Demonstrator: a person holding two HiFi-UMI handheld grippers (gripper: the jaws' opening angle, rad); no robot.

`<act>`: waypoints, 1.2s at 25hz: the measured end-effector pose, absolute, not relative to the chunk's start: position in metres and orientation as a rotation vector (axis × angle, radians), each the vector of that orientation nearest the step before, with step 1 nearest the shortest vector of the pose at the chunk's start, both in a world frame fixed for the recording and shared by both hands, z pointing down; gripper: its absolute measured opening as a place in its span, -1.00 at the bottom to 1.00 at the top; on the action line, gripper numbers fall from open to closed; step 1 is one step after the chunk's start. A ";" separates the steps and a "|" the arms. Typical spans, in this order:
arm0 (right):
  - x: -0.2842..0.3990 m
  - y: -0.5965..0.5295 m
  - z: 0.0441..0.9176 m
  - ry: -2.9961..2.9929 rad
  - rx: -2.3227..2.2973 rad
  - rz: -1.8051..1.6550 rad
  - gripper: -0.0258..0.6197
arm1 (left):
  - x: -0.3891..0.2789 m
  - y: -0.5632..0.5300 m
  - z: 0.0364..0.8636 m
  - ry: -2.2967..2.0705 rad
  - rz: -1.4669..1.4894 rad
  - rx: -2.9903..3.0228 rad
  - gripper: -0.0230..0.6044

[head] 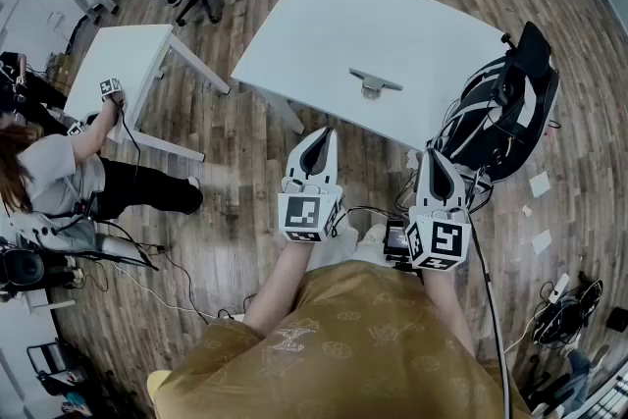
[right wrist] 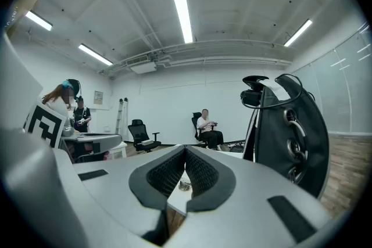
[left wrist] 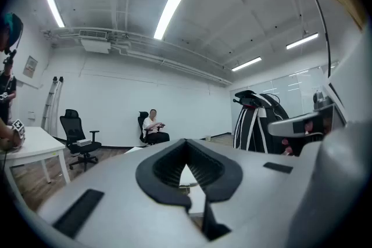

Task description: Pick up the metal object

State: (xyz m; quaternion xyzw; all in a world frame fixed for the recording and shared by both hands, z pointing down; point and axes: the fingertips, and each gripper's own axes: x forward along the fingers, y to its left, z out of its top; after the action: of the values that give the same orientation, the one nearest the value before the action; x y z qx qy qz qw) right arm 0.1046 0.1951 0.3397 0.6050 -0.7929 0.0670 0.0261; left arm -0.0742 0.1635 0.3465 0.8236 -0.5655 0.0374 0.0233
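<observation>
One metal object (head: pixel 372 83), one table (head: pixel 324 25); left claw (head: pixel 328 134), right claw (head: pixel 434 155) closed

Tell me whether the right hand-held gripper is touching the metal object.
Apart. The head view shows bare white table between the right hand-held gripper and the metal object.

You wear a mustard short-sleeved shirt (head: pixel 343 348) with a faint pattern, and your white left claw (head: pixel 323 134) and right claw (head: pixel 433 155) each carry a black-and-white marker cube (head: pixel 302 217).
</observation>
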 end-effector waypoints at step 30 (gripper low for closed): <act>0.080 0.065 0.360 -2.227 1.872 -0.021 -0.89 | -0.082 0.019 0.370 -1.554 0.098 2.617 -0.91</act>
State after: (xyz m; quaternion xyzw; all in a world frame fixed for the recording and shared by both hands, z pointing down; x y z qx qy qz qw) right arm 0.0802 0.0655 0.3598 0.6392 -0.7602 -0.0071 0.1159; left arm -0.0824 0.0191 0.3696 0.8585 -0.5096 0.0321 0.0481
